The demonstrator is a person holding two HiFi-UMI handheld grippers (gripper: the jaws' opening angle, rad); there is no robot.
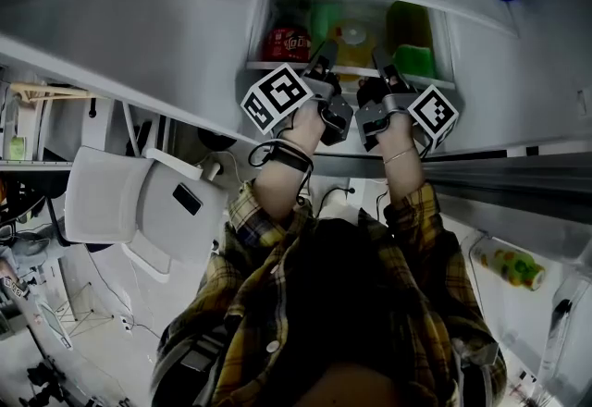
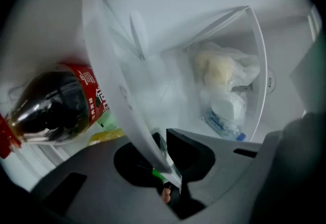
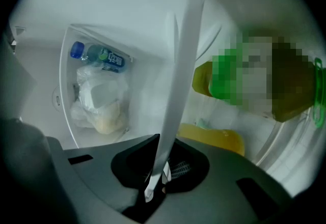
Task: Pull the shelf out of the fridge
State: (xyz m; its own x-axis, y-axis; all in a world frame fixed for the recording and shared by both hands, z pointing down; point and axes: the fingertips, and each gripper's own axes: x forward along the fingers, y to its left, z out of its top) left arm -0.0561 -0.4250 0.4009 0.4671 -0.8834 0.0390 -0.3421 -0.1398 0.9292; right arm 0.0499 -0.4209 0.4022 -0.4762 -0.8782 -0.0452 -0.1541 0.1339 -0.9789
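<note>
Shelf (image 1: 350,72) lip is pinched by both grippers at its front edge: left gripper (image 2: 164,154) left of centre, right gripper (image 3: 162,159) right of centre. Farther back on it rest a cola bottle (image 2: 56,108) and a green bottle (image 1: 412,49), inside the fridge (image 1: 499,91).

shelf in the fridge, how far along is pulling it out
Done: left tool and right tool are each clamped on the front edge of the shelf. In hand: that two-sided grip. Left: the whole pull, it seems; the shelf looks fully seated in the fridge, a dark drink bottle lying just behind its edge.
</note>
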